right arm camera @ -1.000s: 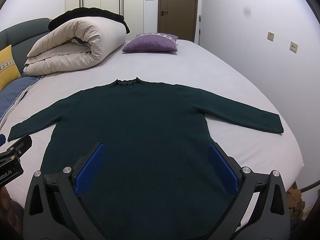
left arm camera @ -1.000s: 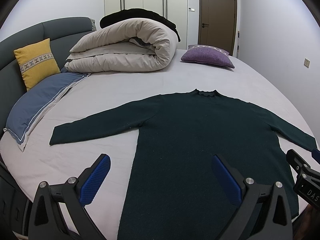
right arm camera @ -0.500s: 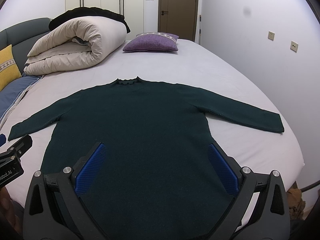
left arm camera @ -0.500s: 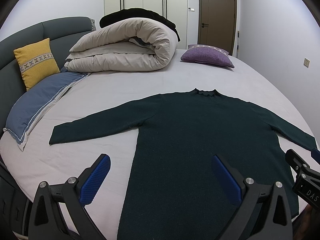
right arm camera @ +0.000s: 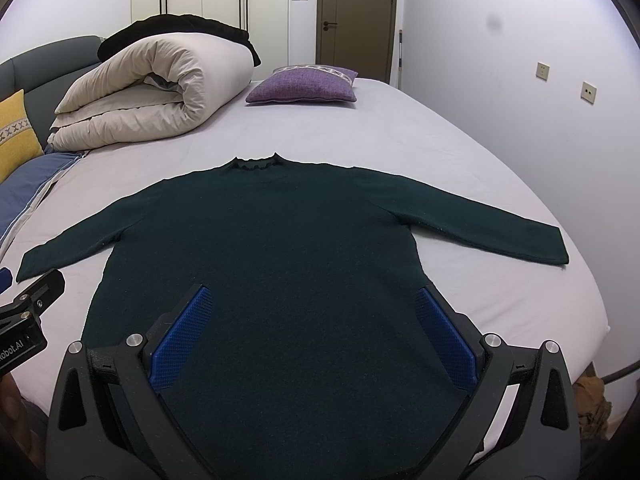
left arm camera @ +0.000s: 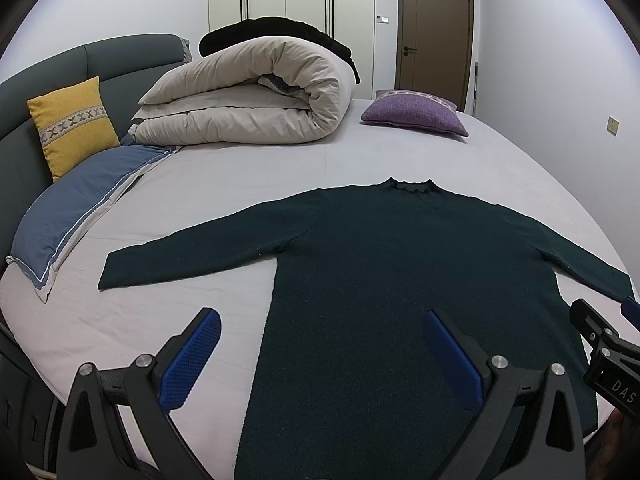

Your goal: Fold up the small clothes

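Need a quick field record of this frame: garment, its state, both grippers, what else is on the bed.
garment: dark green sweater
state: flat on the bed, both sleeves spread out, collar at the far end, unfolded
left gripper: open, empty, near the hem's left edge
right gripper: open, empty, over the lower body
other items: rolled duvet, purple cushion, yellow cushion, blue pillow

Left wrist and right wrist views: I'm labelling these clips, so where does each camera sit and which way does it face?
Left wrist: on the left tongs, open near the hem, facing the sweater and headboard; the right tongs' tip shows at right.
Right wrist: on the right tongs, open over the hem, facing up the bed; the left tongs' tip shows at left.
Shared: sweater, rolled duvet, purple cushion, door.
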Tool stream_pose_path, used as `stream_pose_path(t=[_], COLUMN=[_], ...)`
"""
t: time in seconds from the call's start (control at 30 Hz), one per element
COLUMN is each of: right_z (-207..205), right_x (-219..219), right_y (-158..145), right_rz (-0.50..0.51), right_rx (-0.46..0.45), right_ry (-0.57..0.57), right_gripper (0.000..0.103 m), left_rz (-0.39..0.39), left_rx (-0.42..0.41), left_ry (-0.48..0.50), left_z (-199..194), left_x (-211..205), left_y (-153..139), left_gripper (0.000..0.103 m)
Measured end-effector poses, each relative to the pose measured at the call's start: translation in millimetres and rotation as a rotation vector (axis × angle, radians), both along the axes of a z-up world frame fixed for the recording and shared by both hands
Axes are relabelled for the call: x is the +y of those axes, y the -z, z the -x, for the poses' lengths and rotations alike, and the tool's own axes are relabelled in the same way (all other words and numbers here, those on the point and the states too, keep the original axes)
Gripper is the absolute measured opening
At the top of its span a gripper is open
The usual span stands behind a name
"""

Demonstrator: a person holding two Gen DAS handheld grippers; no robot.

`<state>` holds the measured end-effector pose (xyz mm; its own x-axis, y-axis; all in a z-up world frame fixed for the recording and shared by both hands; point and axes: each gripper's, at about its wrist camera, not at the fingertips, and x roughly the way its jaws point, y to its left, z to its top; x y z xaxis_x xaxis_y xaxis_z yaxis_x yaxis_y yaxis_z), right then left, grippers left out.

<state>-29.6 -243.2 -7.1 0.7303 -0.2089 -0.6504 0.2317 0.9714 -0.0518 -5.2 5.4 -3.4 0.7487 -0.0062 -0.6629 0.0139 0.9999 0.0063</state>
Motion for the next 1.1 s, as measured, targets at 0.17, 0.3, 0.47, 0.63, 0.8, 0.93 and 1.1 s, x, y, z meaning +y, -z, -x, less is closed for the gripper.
stream_pose_path(t=[0.17,0.3,0.47,0.63,0.8,0.93,1.1], right_z=[0,0,0,0,0,-2,-2], right_x=[0,3,4,5,5,-2,-75], right_y=[1,5,6,7,8,15,20], right_rz=[-0.001,0.001,0.002,0.001,-0.001,-0.039,-0.233], right_rx=[0.002,0.003,0.004,0.004,0.006,0.02,-0.005], right_ry=[0.0,-0.002,-0.003,-0.003,-0.001,-0.002,0.055], right_gripper=[0.103,0.103,0.103,0.103,0.103,0.103,0.103], left_rz=[-0.001,0.001,0.001,0.004,0.007,0.032,0.114], left_rx=[0.0,0.0,0.0,0.003,0.009,0.02,0.06], left_ry=[-0.001,0.0,0.0,-0.003,-0.006,0.005,0.053], left_z=[1,1,1,1,-1,-3,-9], left_x=[0,1,1,1,2,3,5], left_y=[0,0,0,1,3,6,14], left_gripper=[0.103,0.103,0.103,0.103,0.103,0.103,0.103])
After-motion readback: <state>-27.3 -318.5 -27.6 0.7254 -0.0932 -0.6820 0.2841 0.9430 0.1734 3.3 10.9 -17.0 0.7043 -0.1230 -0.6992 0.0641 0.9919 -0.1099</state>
